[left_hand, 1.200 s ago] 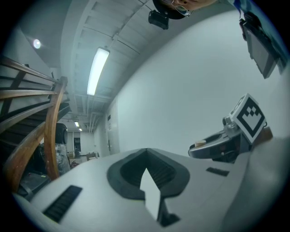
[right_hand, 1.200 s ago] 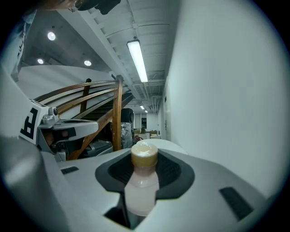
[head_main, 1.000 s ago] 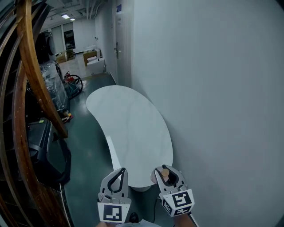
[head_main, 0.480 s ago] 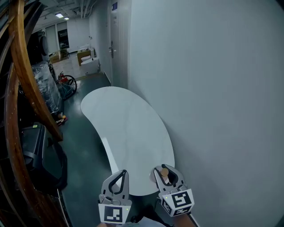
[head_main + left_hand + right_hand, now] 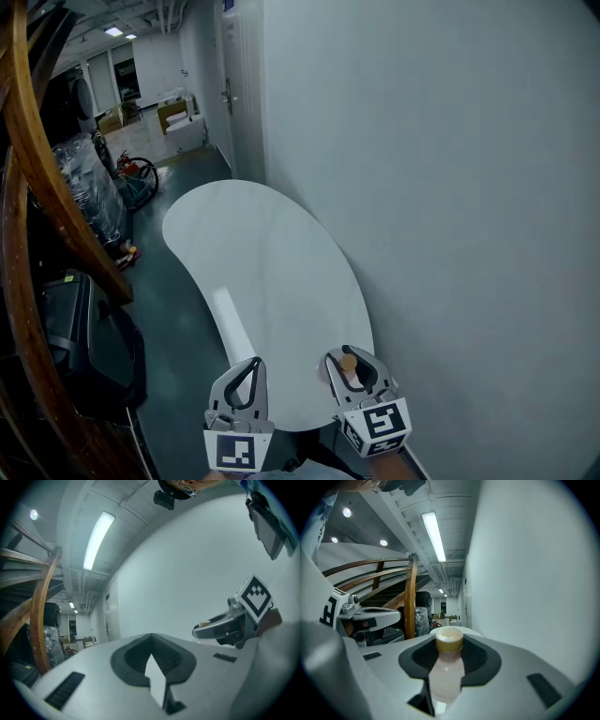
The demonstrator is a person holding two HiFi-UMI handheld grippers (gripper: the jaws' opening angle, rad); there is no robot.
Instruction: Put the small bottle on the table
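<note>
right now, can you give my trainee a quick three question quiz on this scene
1. True or false: the left gripper holds the small bottle.
2. The bottle's cap is: A tan, B blue, C red.
3. Fill in: the bottle is not yet set down on the white, curved ____ beside the wall.
Key: 1 false: the left gripper is shut and empty, and the right gripper is shut on the bottle. 2 A. 3 table.
</note>
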